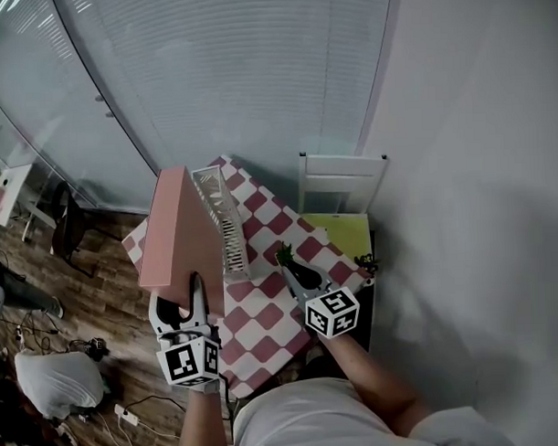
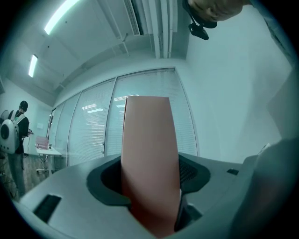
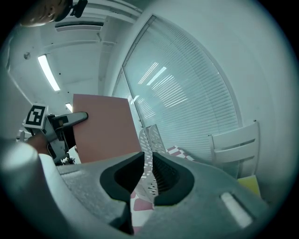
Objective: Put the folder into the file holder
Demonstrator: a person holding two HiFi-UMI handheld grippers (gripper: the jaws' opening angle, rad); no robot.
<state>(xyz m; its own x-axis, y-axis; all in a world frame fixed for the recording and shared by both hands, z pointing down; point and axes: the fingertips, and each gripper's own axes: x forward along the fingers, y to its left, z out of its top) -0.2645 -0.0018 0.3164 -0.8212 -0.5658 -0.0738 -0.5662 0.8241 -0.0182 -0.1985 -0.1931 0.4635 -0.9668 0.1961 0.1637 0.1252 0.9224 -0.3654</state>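
Observation:
A pink folder (image 1: 179,230) stands upright in the air above the table's left edge, with my left gripper (image 1: 194,289) shut on its lower edge. In the left gripper view the folder (image 2: 149,154) rises straight out from between the jaws of the left gripper (image 2: 152,186). The white mesh file holder (image 1: 222,224) stands on the checked table (image 1: 264,319), just right of the folder. My right gripper (image 1: 294,270) hovers over the table right of the holder, jaws nearly touching with nothing between them. The right gripper view shows the right gripper (image 3: 147,172), the folder (image 3: 105,128) and the holder (image 3: 150,140).
A white chair (image 1: 342,183) stands behind the table's far right, with a yellow surface (image 1: 348,232) in front of it. Small green and black items (image 1: 365,260) lie at the table's right edge. Cables and a white bag (image 1: 56,381) lie on the floor at left. A person (image 2: 16,135) stands far off.

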